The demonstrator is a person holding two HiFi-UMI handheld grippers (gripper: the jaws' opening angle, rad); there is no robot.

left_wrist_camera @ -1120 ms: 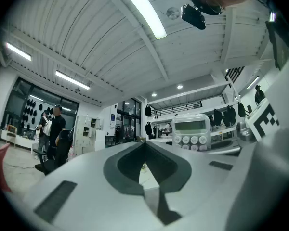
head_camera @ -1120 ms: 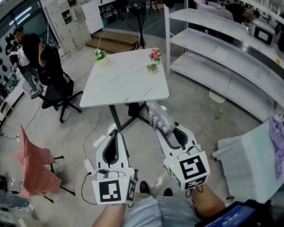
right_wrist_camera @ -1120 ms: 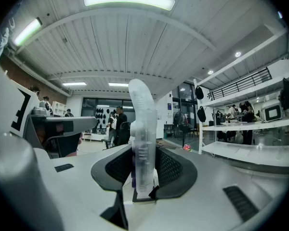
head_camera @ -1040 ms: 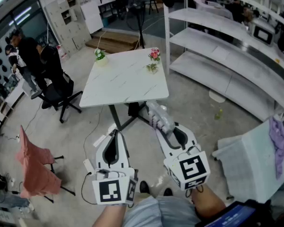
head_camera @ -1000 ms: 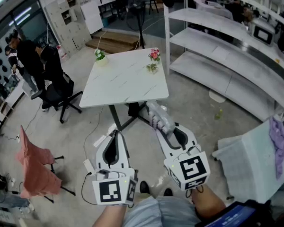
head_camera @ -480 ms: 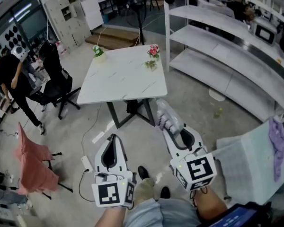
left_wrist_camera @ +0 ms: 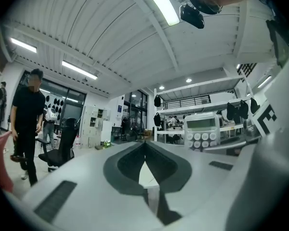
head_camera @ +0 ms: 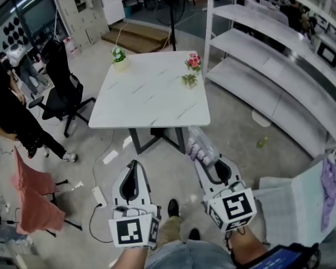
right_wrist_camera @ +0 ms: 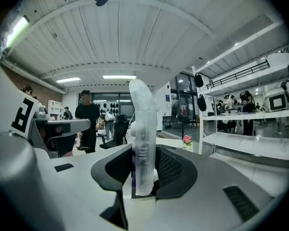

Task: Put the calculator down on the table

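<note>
Right hand-held gripper (right_wrist_camera: 143, 179) clamps the calculator (right_wrist_camera: 143, 129) edge-on; left hand-held gripper (left_wrist_camera: 144, 147) is closed, empty.

The right gripper (right_wrist_camera: 144, 171) clamps the calculator (right_wrist_camera: 143, 124) upright between its jaws.

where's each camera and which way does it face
Head view: on the person's head, steeply down at the table; left gripper and right gripper show.
Left gripper view: rides the left gripper, looks forward along its closed jaws.
Right gripper view: rides the right gripper, looks along jaws clamping the calculator.
Shared: all three show the calculator.
</note>
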